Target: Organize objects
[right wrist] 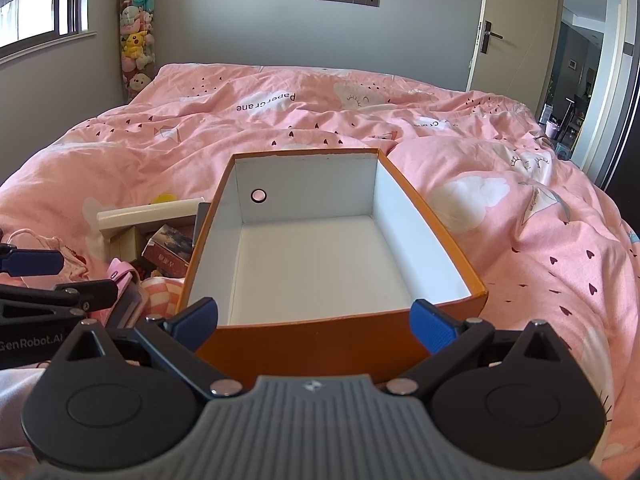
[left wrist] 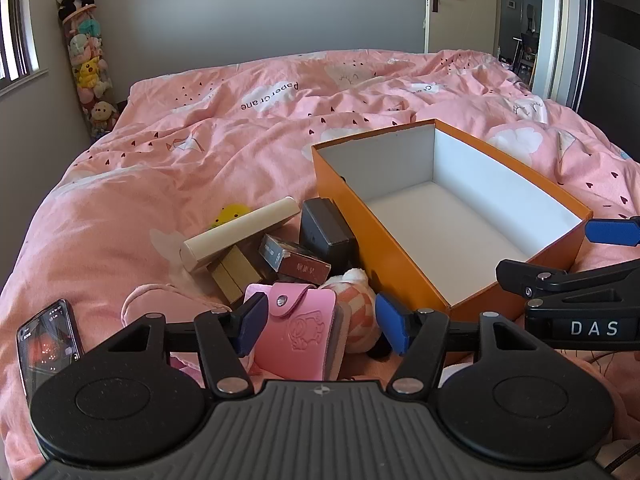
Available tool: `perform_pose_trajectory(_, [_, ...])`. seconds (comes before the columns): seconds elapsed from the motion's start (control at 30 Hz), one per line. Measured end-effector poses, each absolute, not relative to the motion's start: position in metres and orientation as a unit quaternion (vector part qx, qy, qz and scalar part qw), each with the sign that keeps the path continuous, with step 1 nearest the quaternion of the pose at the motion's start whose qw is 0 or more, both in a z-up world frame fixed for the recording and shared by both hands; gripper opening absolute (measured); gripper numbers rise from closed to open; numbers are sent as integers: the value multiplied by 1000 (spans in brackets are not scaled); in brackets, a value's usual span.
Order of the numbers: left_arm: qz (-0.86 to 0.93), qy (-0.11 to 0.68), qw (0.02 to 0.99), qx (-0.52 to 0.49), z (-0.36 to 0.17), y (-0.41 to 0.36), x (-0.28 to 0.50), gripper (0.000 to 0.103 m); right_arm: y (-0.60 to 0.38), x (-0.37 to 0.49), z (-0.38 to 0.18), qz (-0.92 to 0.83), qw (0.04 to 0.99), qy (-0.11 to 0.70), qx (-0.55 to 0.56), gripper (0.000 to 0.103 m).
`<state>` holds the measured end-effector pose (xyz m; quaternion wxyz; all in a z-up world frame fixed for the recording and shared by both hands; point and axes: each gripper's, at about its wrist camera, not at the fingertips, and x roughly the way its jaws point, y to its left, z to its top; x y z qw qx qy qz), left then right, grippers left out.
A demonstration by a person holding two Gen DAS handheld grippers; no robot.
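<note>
An open orange box (left wrist: 384,220) with a white inside lies empty on the pink bed; it also shows in the right wrist view (right wrist: 332,342). Left of it is a pile: a cream tube (left wrist: 240,240), a black box (left wrist: 326,232), a dark card box (left wrist: 294,260), a tan box (left wrist: 234,276), a yellow toy (left wrist: 230,214), a checkered plush (left wrist: 354,300). My left gripper (left wrist: 322,328) is open, its fingers around a pink snap wallet (left wrist: 298,336). My right gripper (right wrist: 314,326) is open, at the box's near wall.
A phone (left wrist: 46,340) lies on the duvet at the left. The pink duvet (right wrist: 520,220) covers the whole bed. A tall tube of plush toys (left wrist: 86,64) stands in the far left corner. A door (right wrist: 500,40) is open at the far right.
</note>
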<state>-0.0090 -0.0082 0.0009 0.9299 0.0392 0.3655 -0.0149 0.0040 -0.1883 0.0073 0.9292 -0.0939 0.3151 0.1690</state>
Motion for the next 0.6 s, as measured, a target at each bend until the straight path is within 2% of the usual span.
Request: perform_pose_trajectory(0.6, [-21,373,927,39,-2,-9,-9,67,-188,7,6,173,925,325,-94,102])
